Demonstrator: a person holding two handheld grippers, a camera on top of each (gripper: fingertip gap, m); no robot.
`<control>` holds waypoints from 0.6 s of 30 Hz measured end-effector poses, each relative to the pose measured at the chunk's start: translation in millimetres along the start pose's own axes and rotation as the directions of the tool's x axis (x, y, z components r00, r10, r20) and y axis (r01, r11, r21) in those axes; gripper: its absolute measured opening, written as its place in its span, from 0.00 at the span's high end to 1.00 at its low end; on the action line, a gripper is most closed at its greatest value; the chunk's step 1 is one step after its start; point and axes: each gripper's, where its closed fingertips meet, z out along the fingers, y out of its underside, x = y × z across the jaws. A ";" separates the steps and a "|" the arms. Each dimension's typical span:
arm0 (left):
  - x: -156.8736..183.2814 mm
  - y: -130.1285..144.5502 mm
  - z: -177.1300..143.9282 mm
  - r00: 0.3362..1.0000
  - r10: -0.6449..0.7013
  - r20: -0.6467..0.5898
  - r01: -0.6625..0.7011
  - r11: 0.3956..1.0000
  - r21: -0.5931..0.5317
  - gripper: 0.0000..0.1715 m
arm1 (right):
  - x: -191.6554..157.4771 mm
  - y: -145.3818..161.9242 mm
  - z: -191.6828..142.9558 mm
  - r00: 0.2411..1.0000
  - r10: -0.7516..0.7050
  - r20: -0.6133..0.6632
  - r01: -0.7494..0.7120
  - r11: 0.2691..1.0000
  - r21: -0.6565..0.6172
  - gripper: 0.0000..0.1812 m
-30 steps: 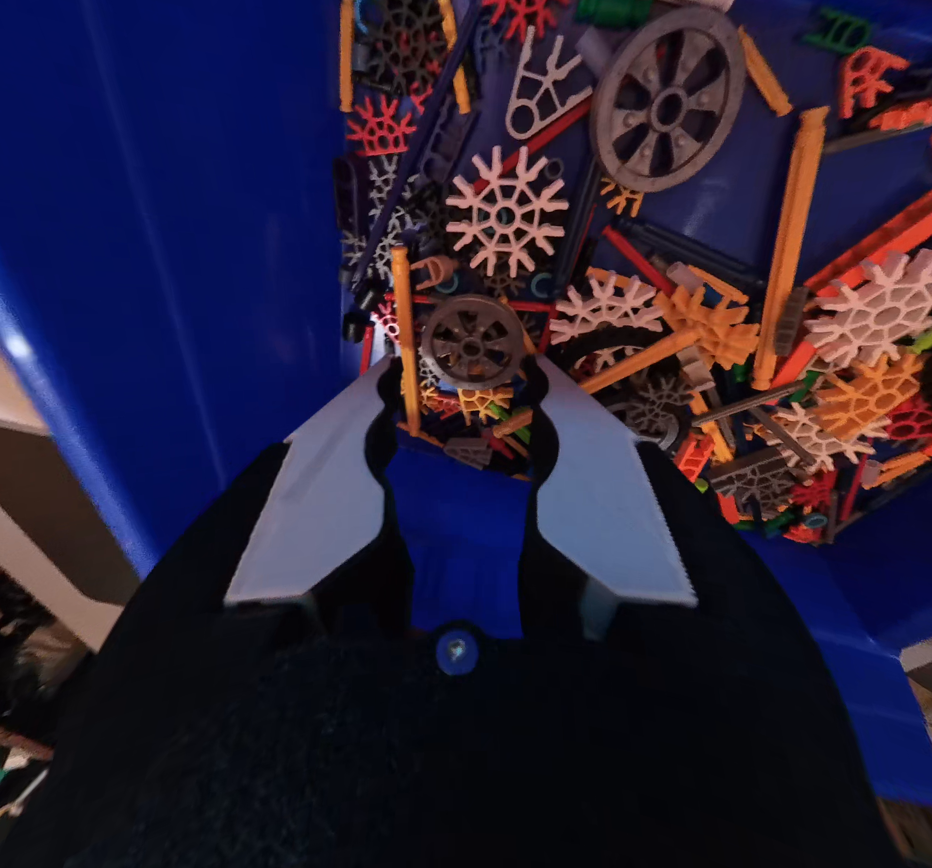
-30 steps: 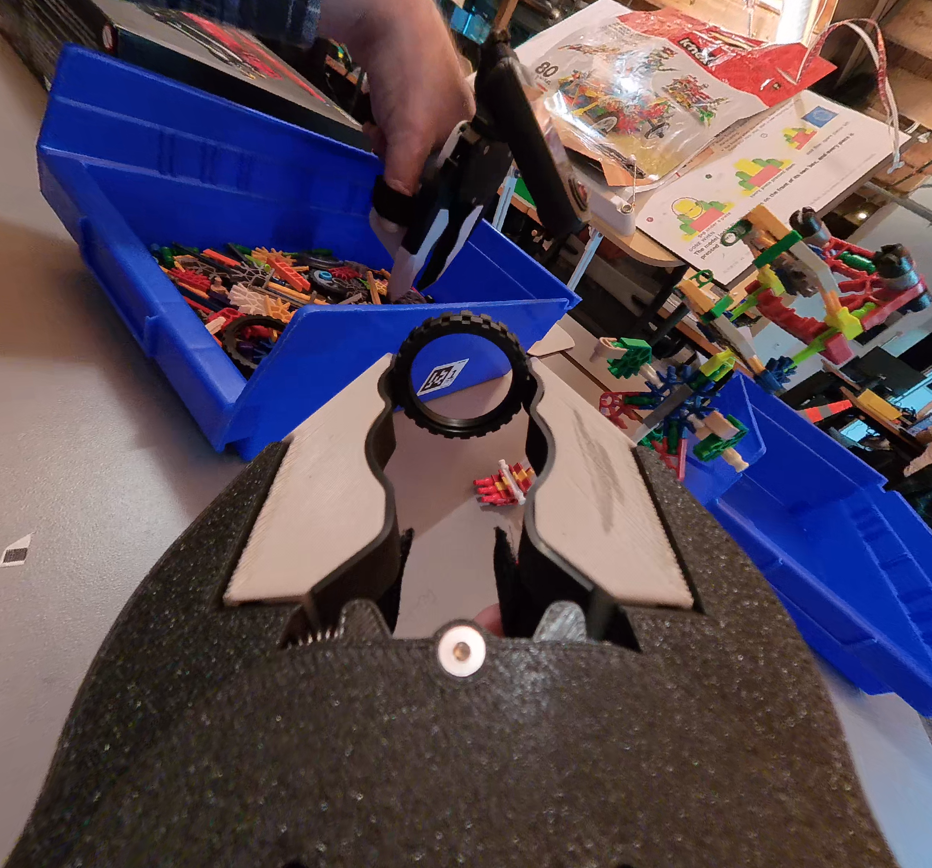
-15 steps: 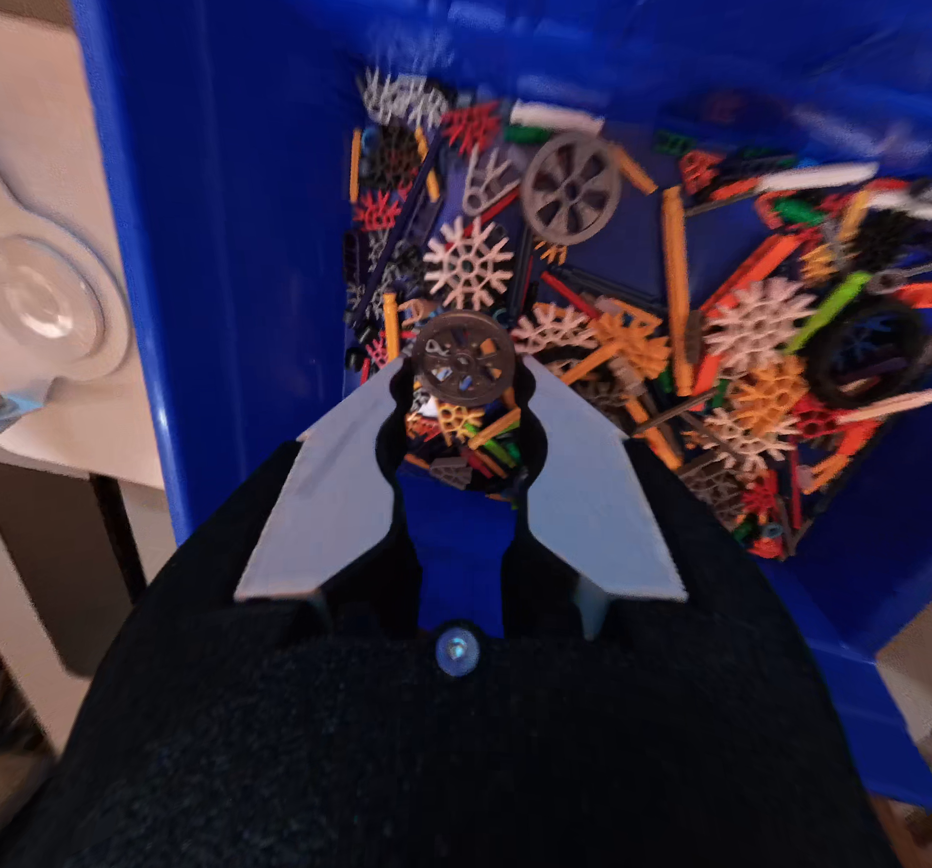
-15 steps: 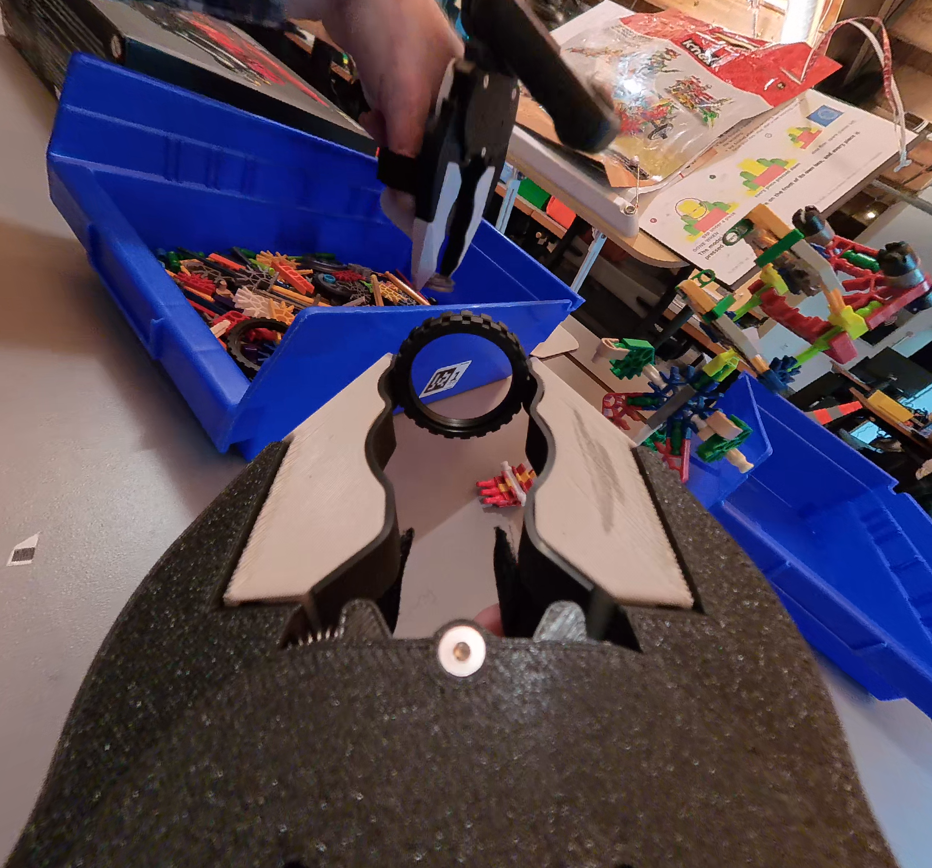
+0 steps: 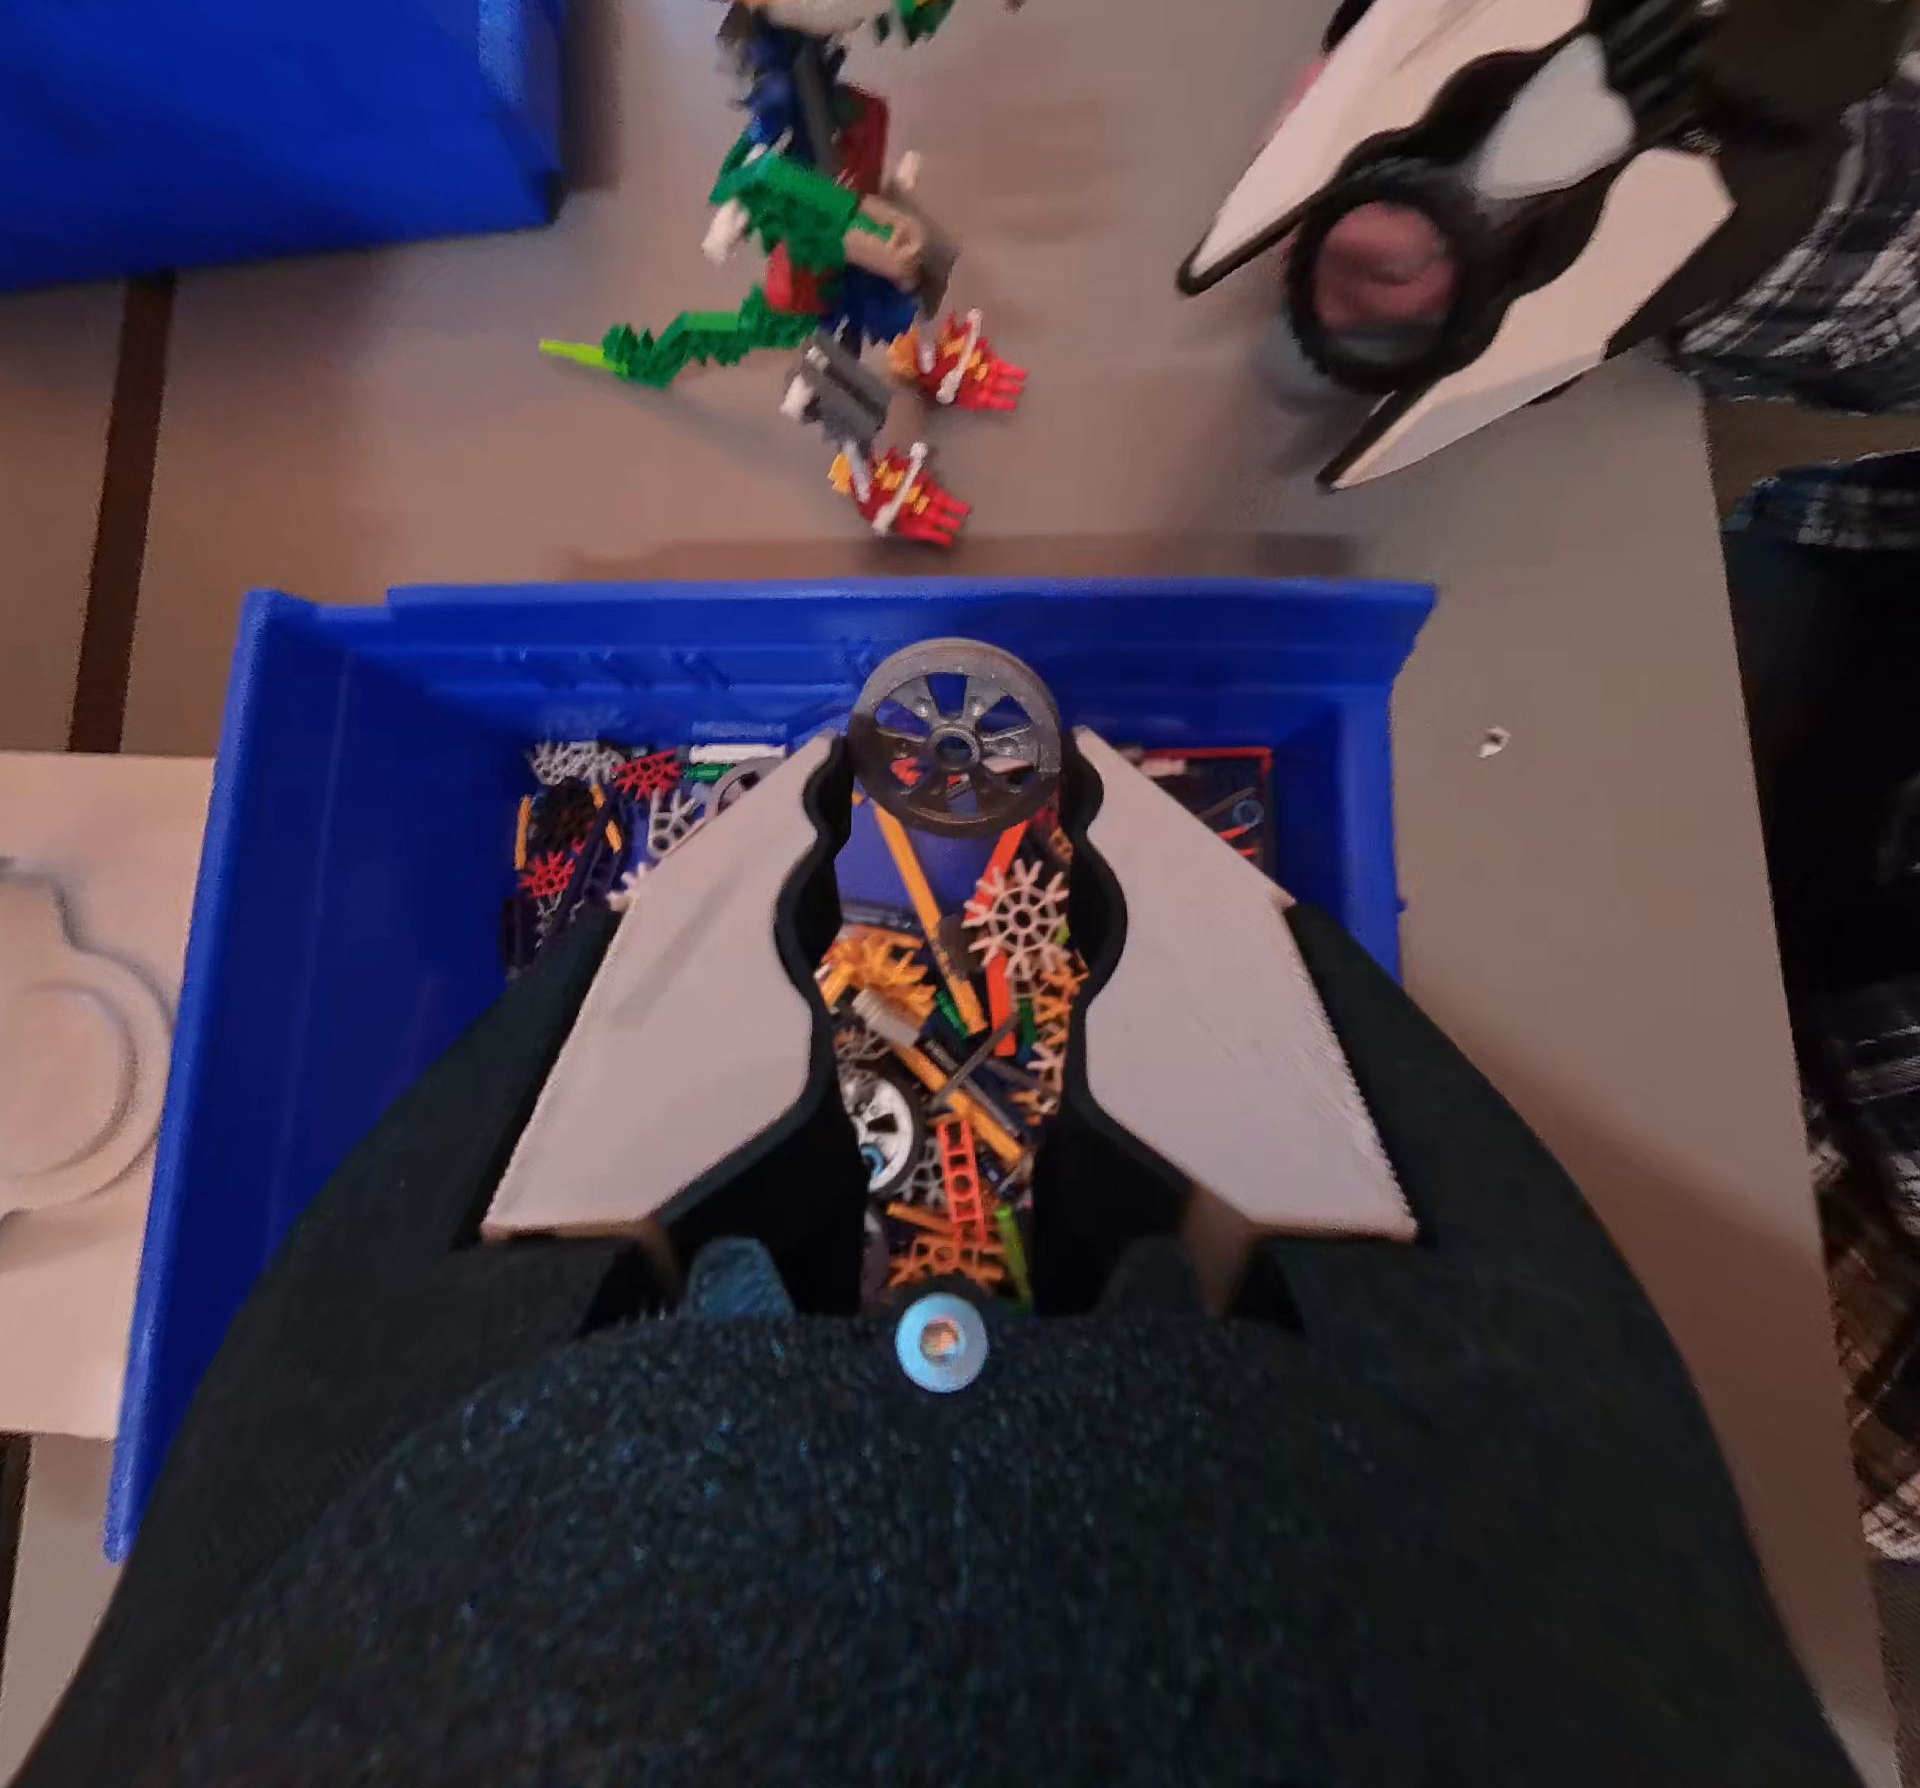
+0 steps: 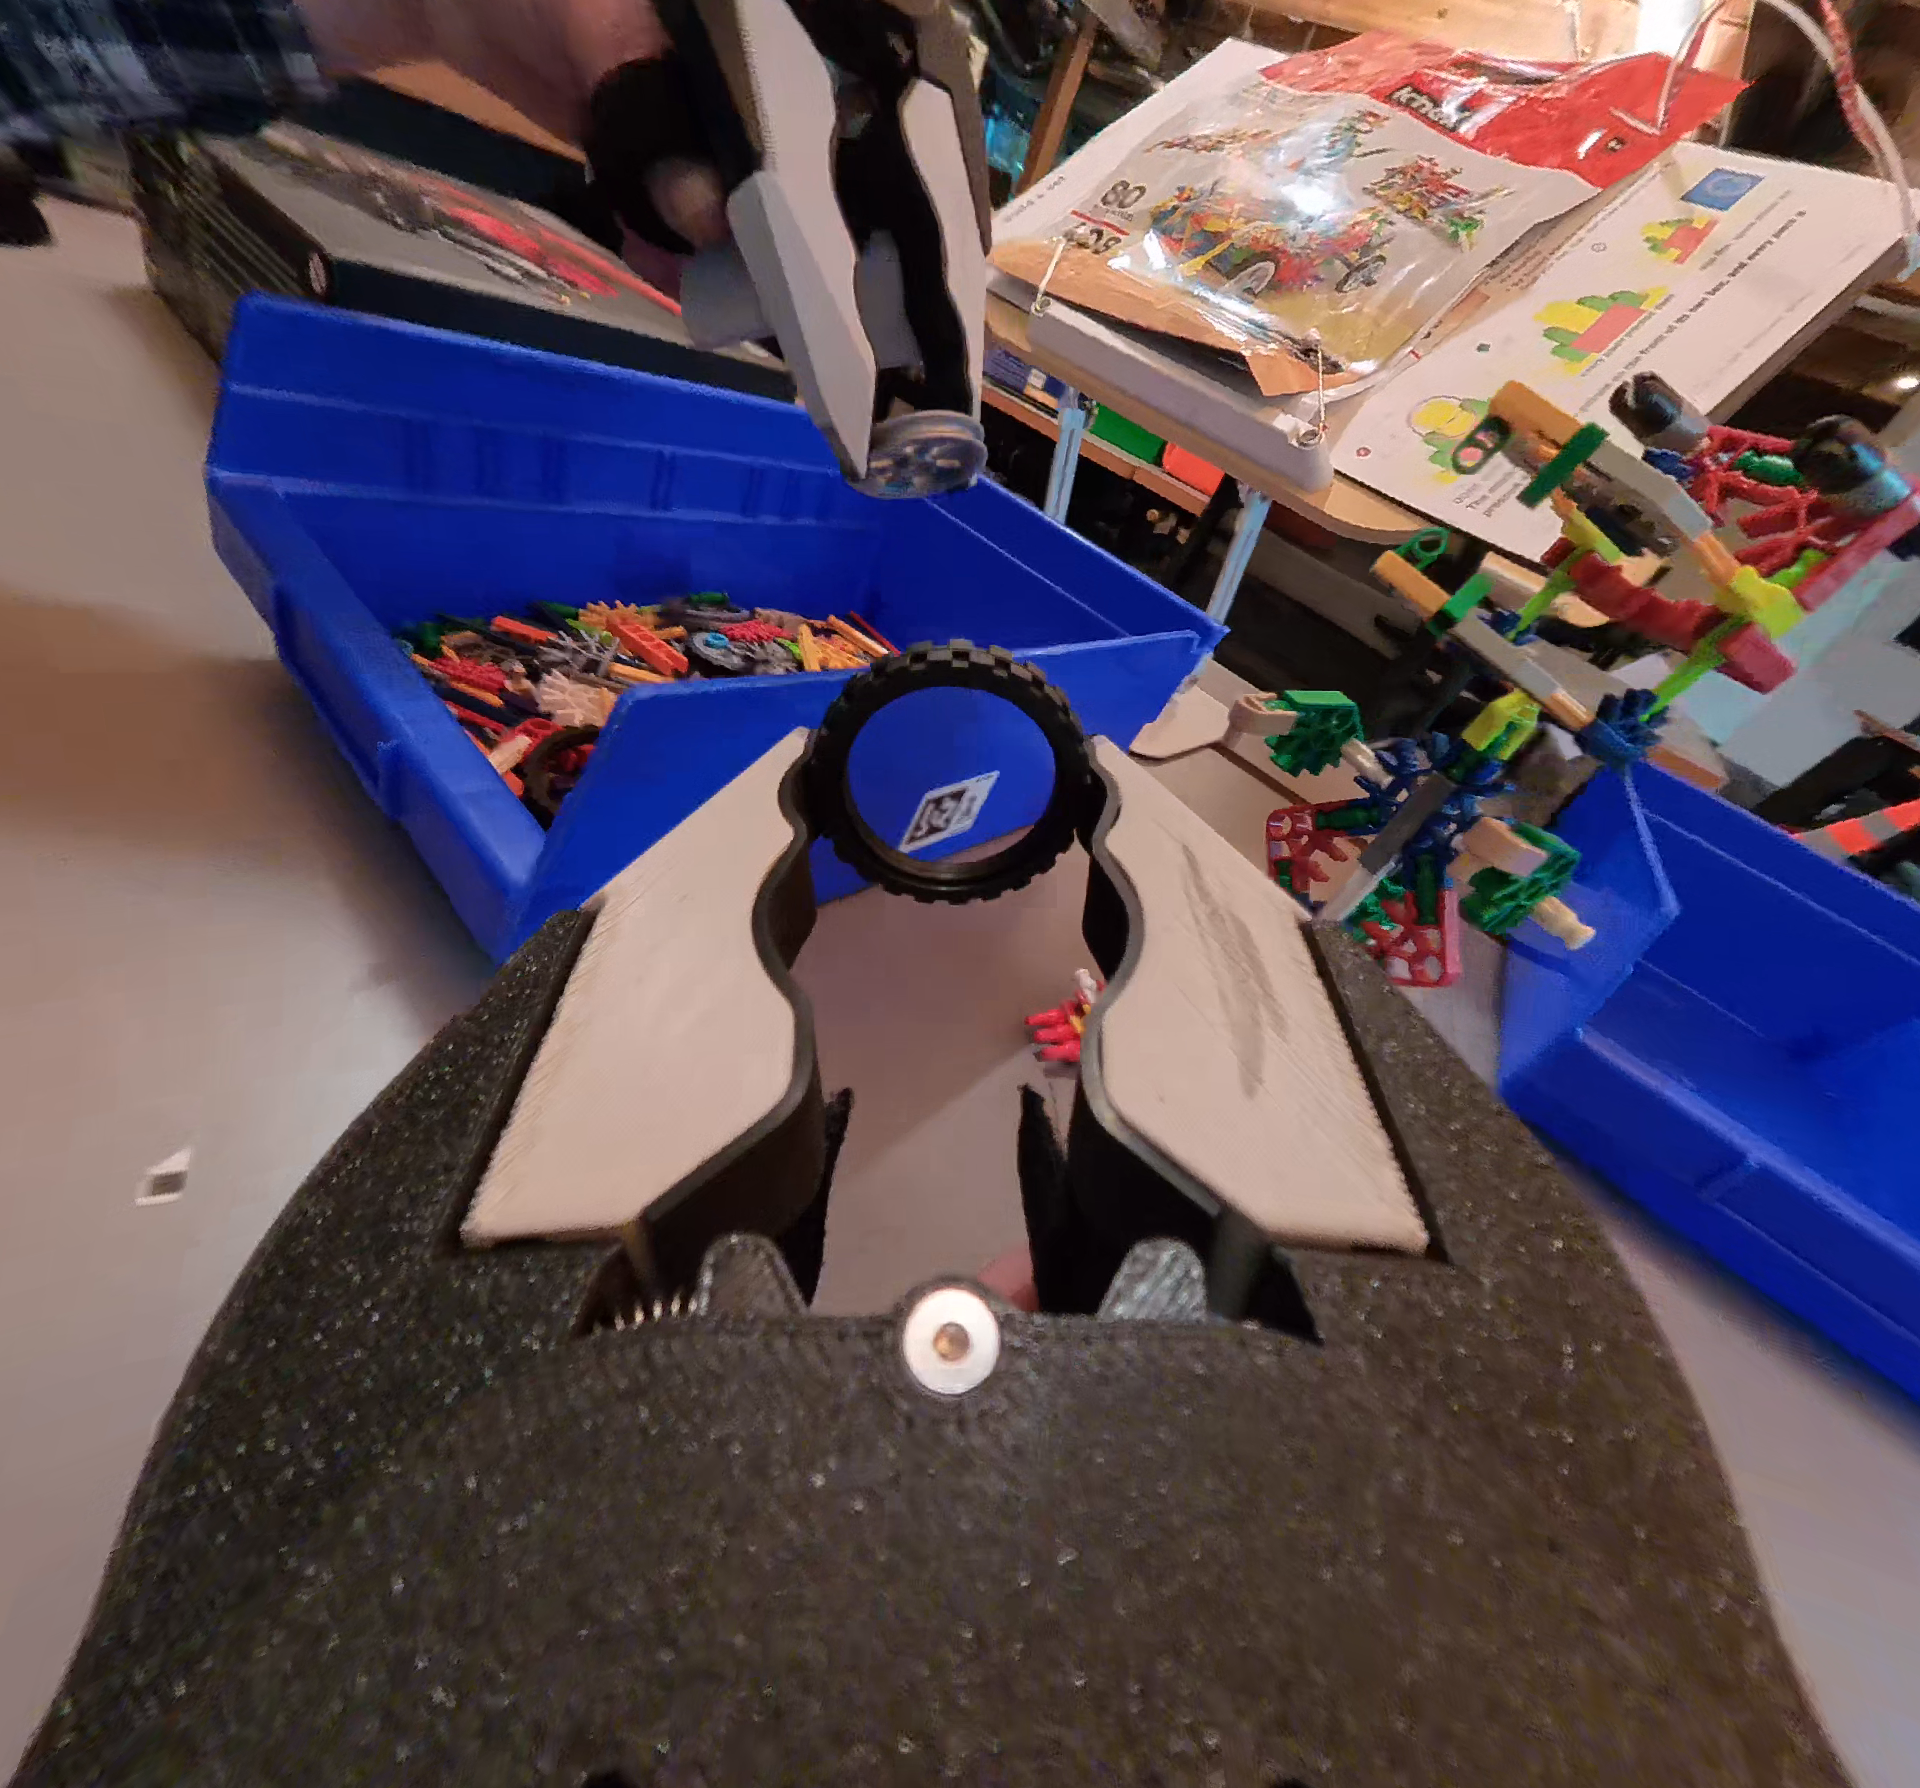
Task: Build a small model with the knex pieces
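Observation:
My left gripper [image 5: 954, 751] is shut on a small grey spoked wheel [image 5: 956, 739] and holds it above a blue bin [image 5: 312, 907] full of loose construction-toy pieces [image 5: 966, 1000]. In the right wrist view the left gripper [image 6: 920, 450] hangs over that bin [image 6: 416, 533] with the wheel [image 6: 925, 462] at its tips. My right gripper [image 6: 951, 782] is shut on a black rubber tyre [image 6: 951, 689] and holds it above the table. It also shows in the left wrist view [image 5: 1340, 284], blurred, beyond the bin.
A colourful built toy model [image 5: 831, 284] lies on the table beyond the bin, also in the right wrist view [image 6: 1434, 803]. A second blue bin [image 6: 1714, 1063] stands at the right. Instruction sheets and a bag [image 6: 1351, 211] lie on a board behind. About 10 cm separates my left fingertips from my right.
My left gripper has closed on the grey wheel in the bin and lifted it well above the pieces. My right gripper has kept the tyre and barely moved.

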 end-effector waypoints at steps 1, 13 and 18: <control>8.5 -5.8 -0.7 1.000 0.006 -0.009 -0.005 1.000 0.023 0.78 | -1.4 -2.4 -0.9 1.000 0.026 0.016 -0.027 1.000 0.016 0.74; 99.8 -39.0 24.9 0.975 0.224 0.001 -0.224 0.973 0.063 0.78 | -15.4 26.3 -47.4 0.998 0.024 0.054 -0.007 0.951 -0.309 0.74; 123.8 -42.2 39.8 0.968 0.247 -0.044 -0.245 0.968 0.054 0.78 | -56.8 76.5 -77.5 0.946 0.043 0.321 0.167 0.785 -0.597 0.73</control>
